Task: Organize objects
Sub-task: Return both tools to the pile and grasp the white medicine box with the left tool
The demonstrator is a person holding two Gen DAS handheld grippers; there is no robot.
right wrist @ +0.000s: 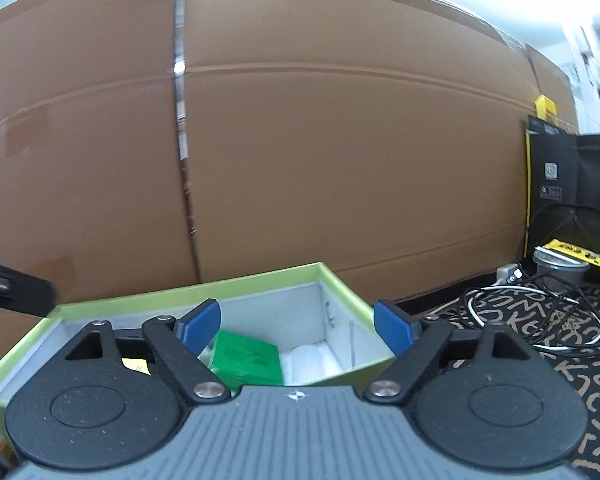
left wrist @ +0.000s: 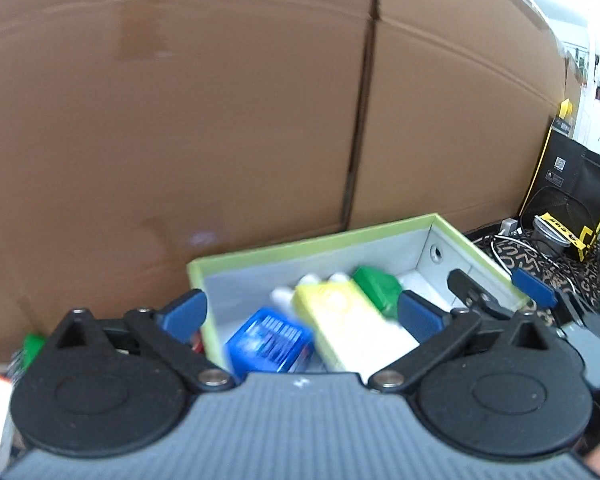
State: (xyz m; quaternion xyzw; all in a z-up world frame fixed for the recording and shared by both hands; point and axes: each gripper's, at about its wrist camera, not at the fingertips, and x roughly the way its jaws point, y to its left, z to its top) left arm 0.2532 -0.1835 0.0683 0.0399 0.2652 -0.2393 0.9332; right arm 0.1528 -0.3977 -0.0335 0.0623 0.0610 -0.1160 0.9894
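Observation:
A box with a light-green rim and grey inside stands before a cardboard wall. In it lie a blue packet, a pale yellow carton, white bottles and a green packet. My left gripper hangs open over the box's near side; the yellow carton and blue packet lie below, between its blue pads, untouched. My right gripper is open at the box's right end, nothing pressed between its pads.
A tall cardboard carton closes off the back. To the right, on a black patterned cloth, lie tangled cables, a metal cup and a black-and-yellow bag. A small green item lies left of the box.

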